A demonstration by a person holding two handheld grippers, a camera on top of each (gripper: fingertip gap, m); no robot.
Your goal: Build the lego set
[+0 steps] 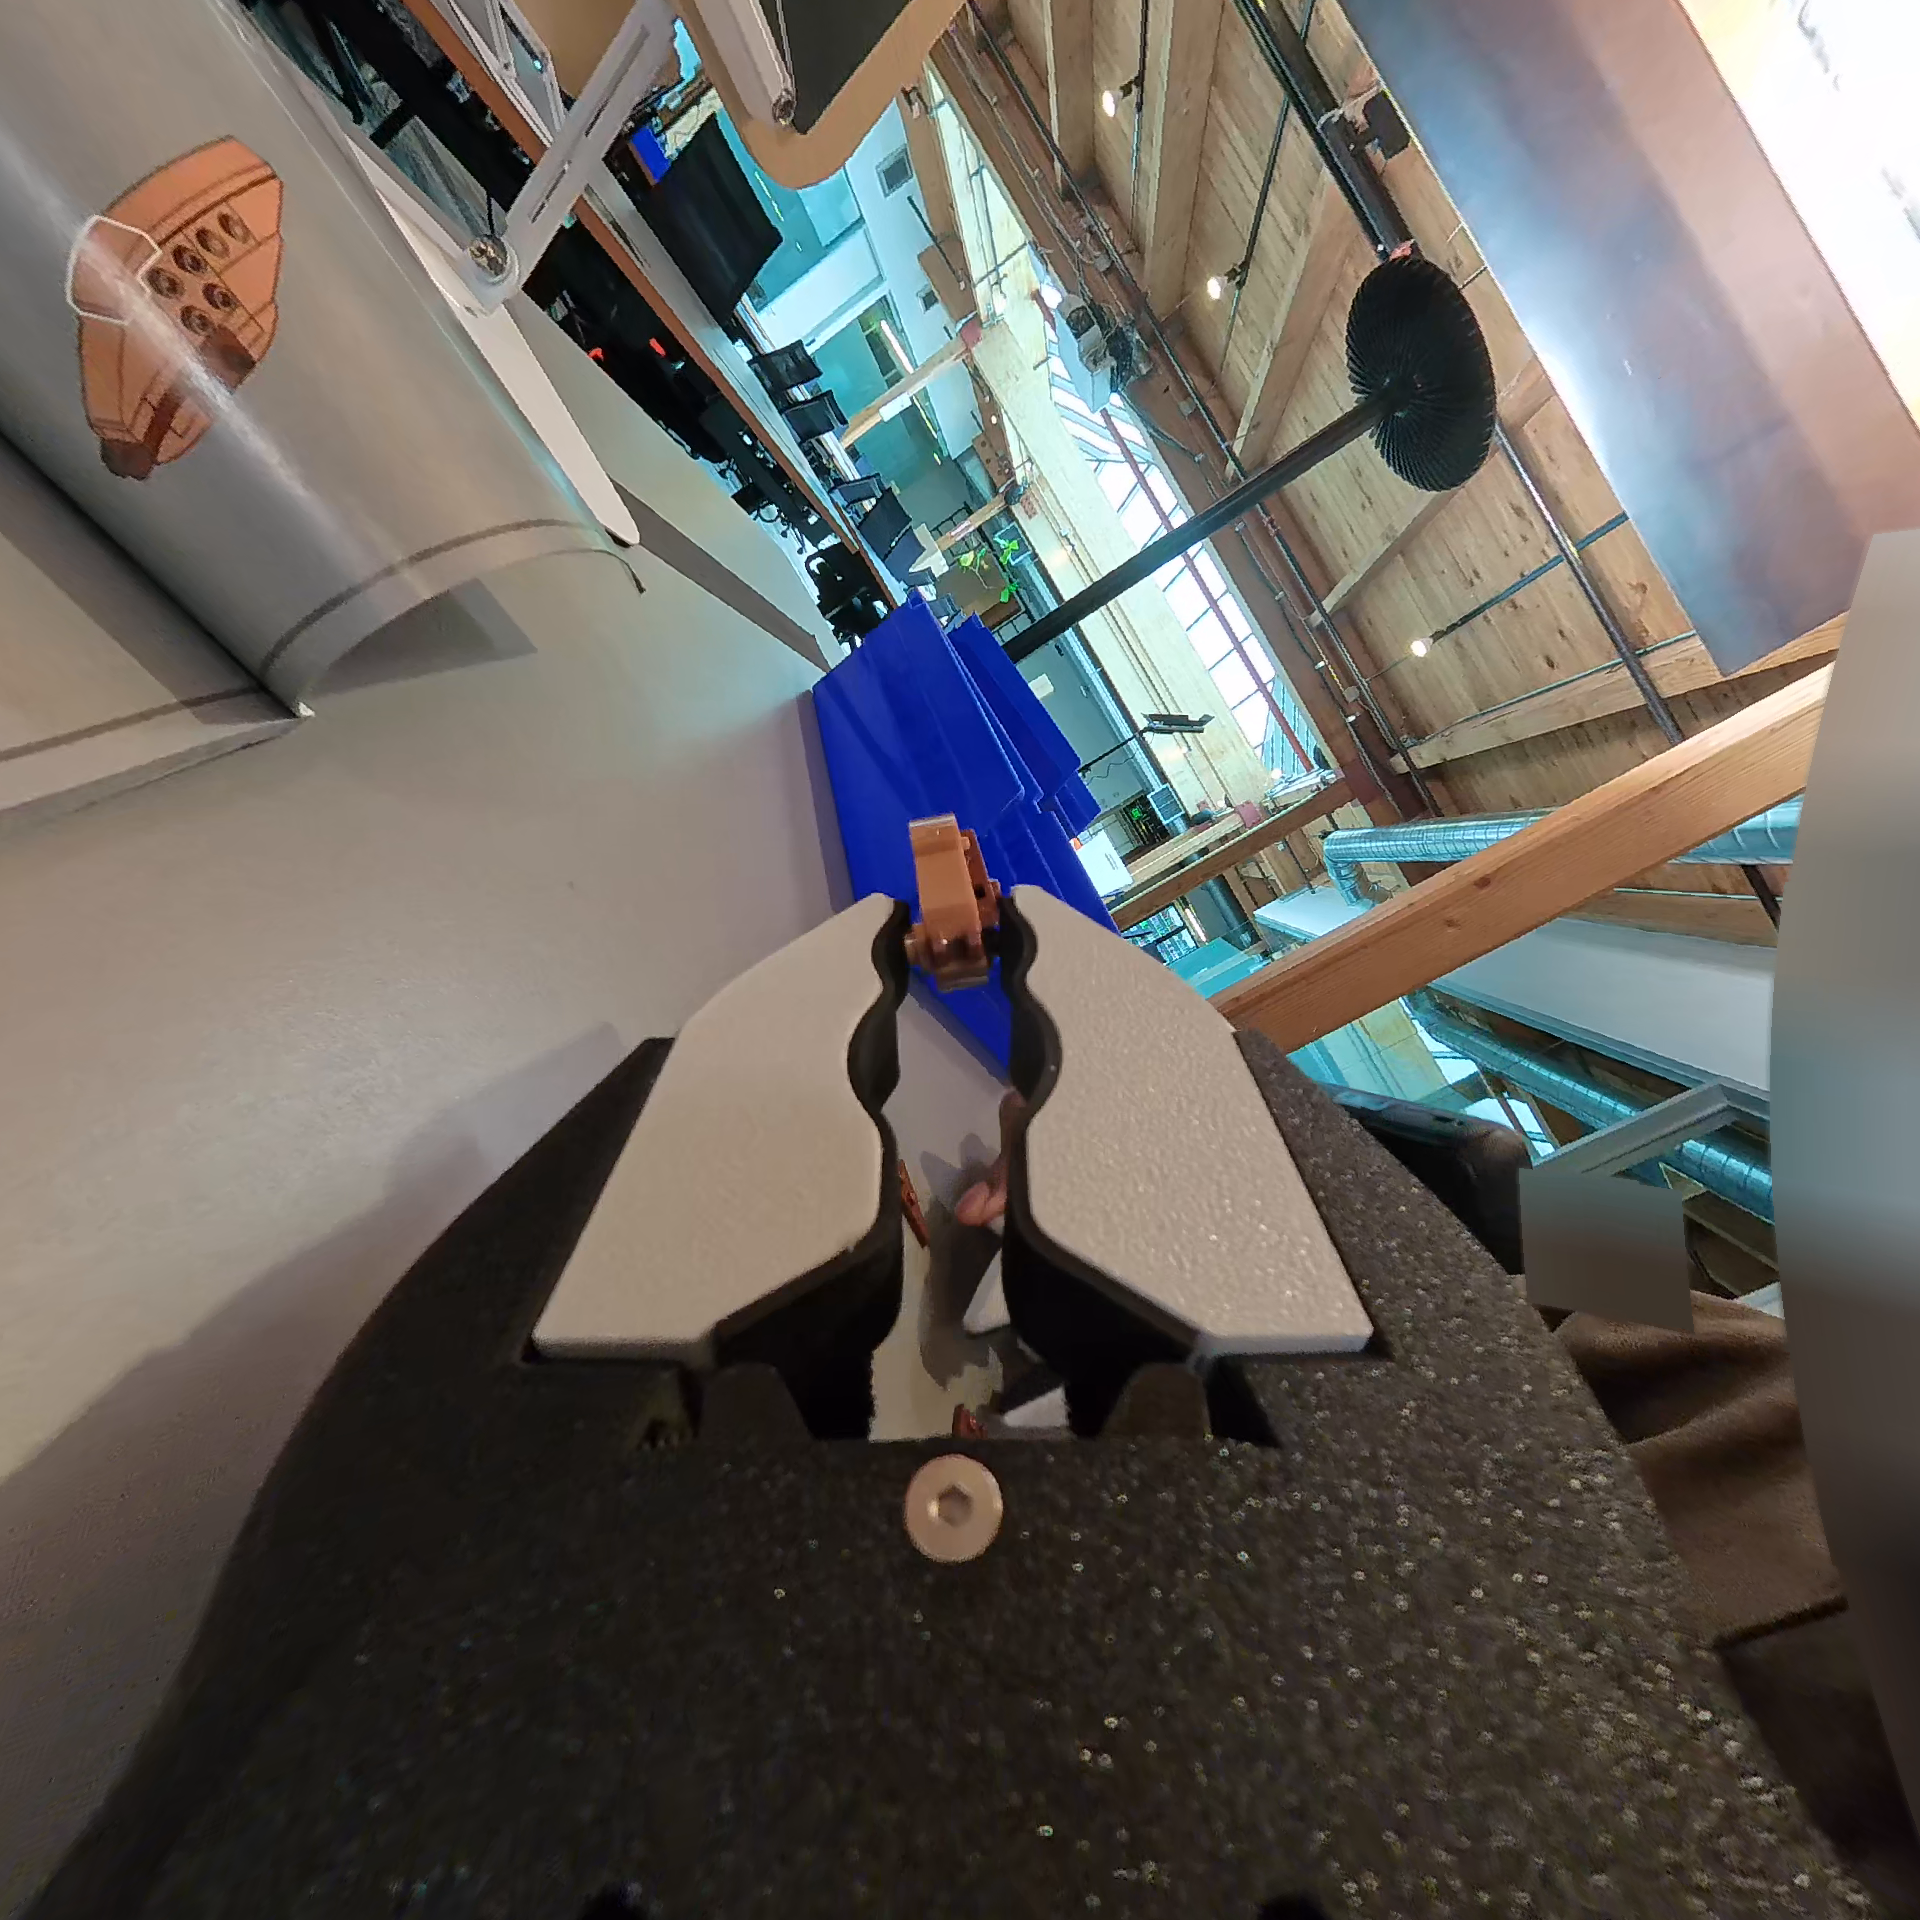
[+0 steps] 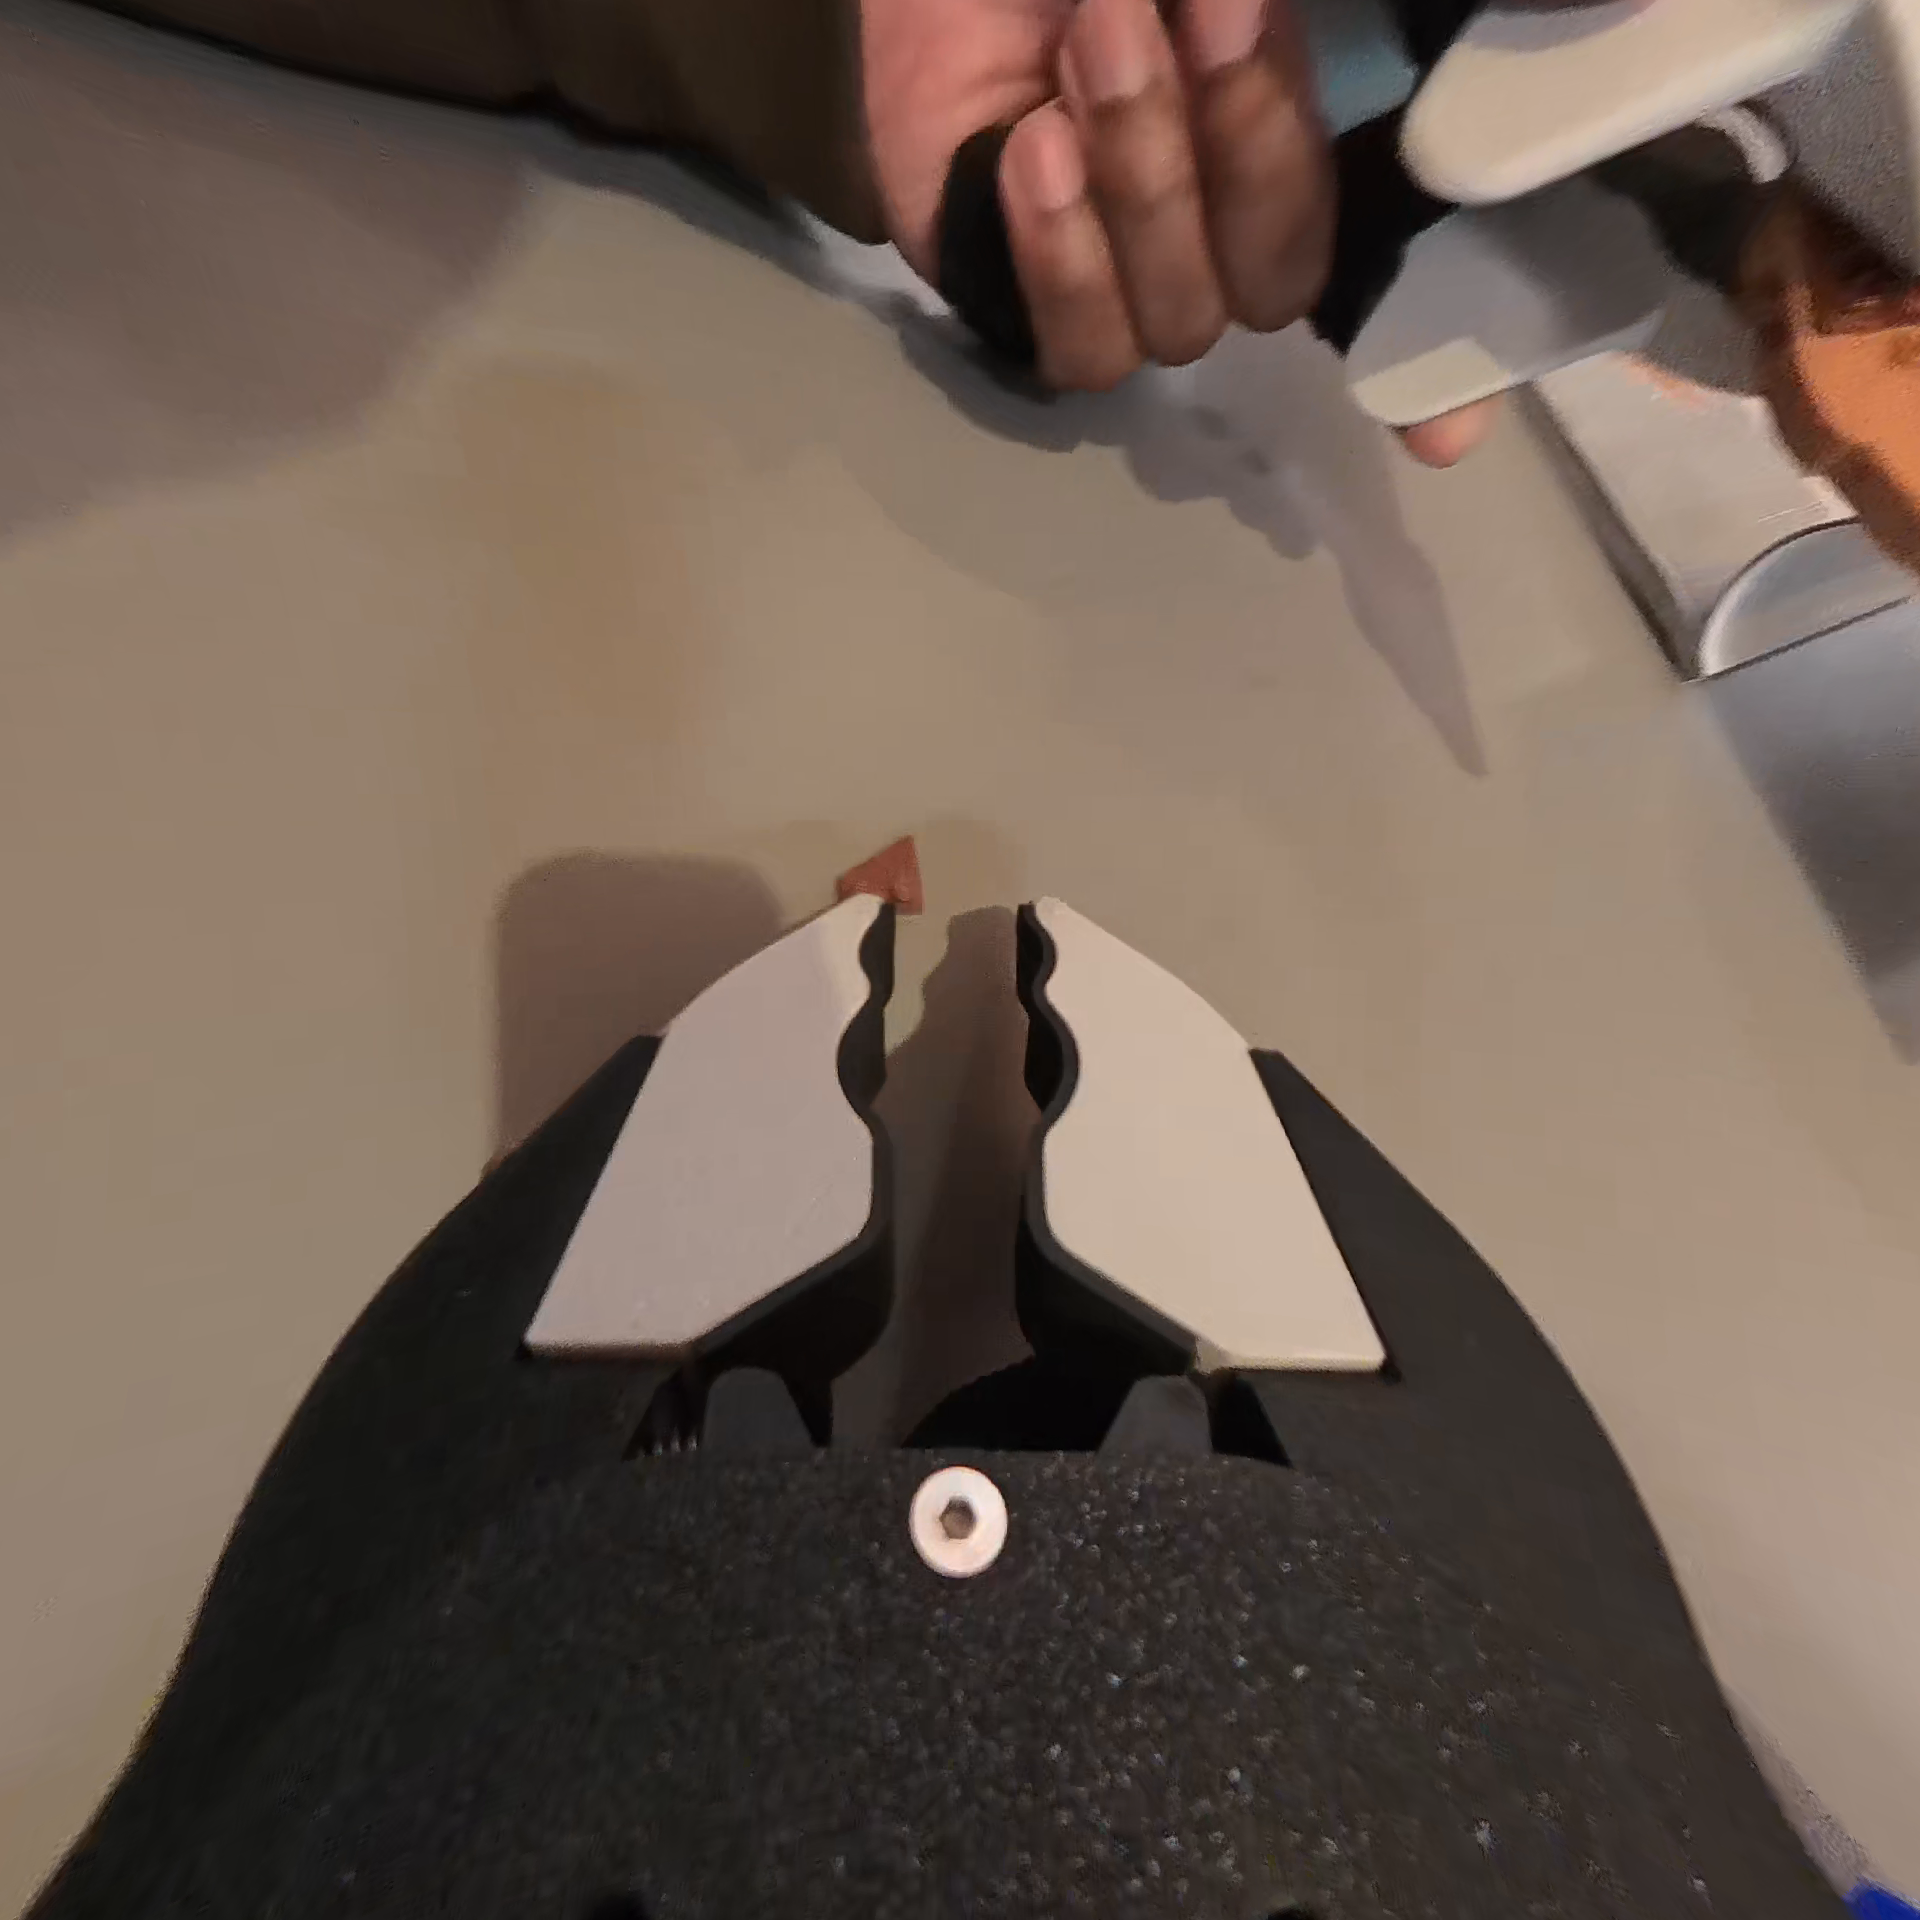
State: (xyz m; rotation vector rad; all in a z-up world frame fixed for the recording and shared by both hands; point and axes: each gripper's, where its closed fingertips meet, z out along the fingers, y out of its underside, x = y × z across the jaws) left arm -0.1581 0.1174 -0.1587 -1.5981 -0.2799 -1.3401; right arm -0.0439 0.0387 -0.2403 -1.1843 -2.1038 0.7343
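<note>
Left tongs (image 1: 951, 920) hold the build; right tongs (image 2: 954, 914) hover gaping over a loose piece.

The left tongs are clamped at their tips on a small tan-and-brown lego assembly (image 1: 948, 899), lifted clear of the tabletop (image 1: 416, 883) with a blue bin (image 1: 935, 727) beyond. The right tongs stand apart, empty, a tiny brown wedge piece (image 2: 885, 873) lying just past their left tip. It looks light, rigid and slick (likely to skate), so pinching its flat sides seems best.
</note>
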